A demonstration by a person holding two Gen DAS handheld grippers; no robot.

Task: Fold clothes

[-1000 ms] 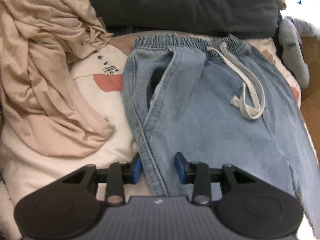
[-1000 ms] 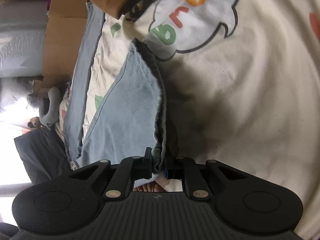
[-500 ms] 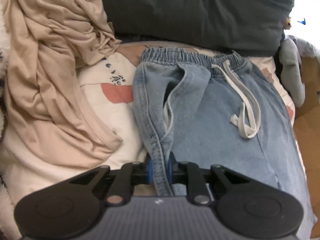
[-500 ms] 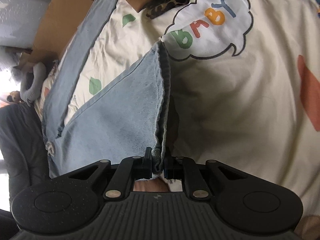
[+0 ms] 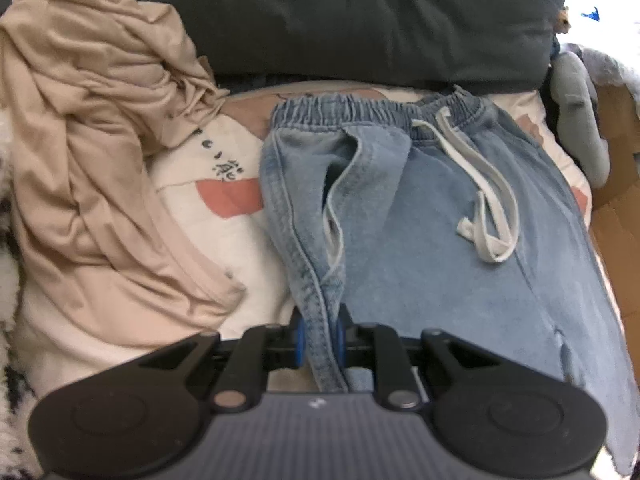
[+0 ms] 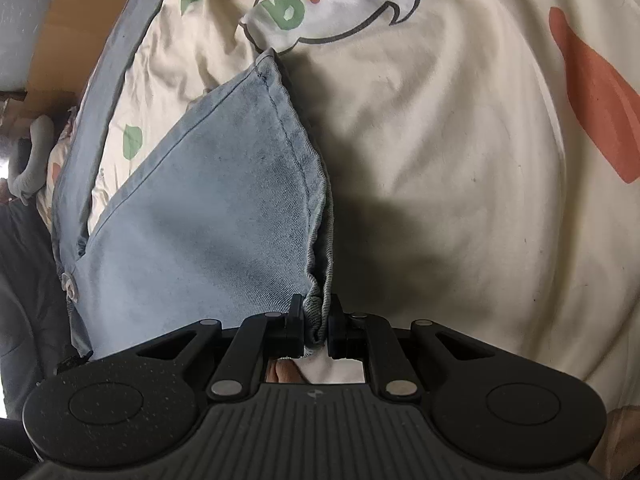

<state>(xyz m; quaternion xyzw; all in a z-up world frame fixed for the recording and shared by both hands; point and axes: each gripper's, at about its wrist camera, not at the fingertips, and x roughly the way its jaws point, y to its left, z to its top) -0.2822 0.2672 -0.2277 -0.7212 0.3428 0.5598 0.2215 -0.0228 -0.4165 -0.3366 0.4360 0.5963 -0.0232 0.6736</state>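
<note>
Since a second ago: your left gripper [image 5: 320,338] has just been closing, from blue pads standing apart on either side of the side seam to pads pinched on it; the seam now rises in a ridge out of the bedding toward the camera.
Left claw: narrow, pads pressed on the outer side seam of the jeans [image 5: 432,240], below the gaping pocket opening.
Right claw: your right gripper [image 6: 316,322] is narrow too, clamped on the bunched hem of one trouser leg, as it was a second ago.
Right view, change: the hem hangs more slack and wide than before, and the "BABY" cloud print [image 6: 340,0] has slid toward the far edge.
Jeans, position: light blue denim, spread on the cream printed bedspread [image 6: 460,160]; the elastic waistband is far from your left gripper, with the white drawstring [image 5: 484,196] lying loose to the right of the pocket.
Trouser legs: in the right view the held leg fans out to the left of the claw; the other leg runs as a narrow strip along the far left.
Left of the jeans: a crumpled beige garment [image 5: 92,152], near but apart from the denim.
Far side: a dark grey pillow [image 5: 360,16] just beyond the waistband.
Far right: a grey soft toy [image 5: 576,112] beside cardboard.
</note>
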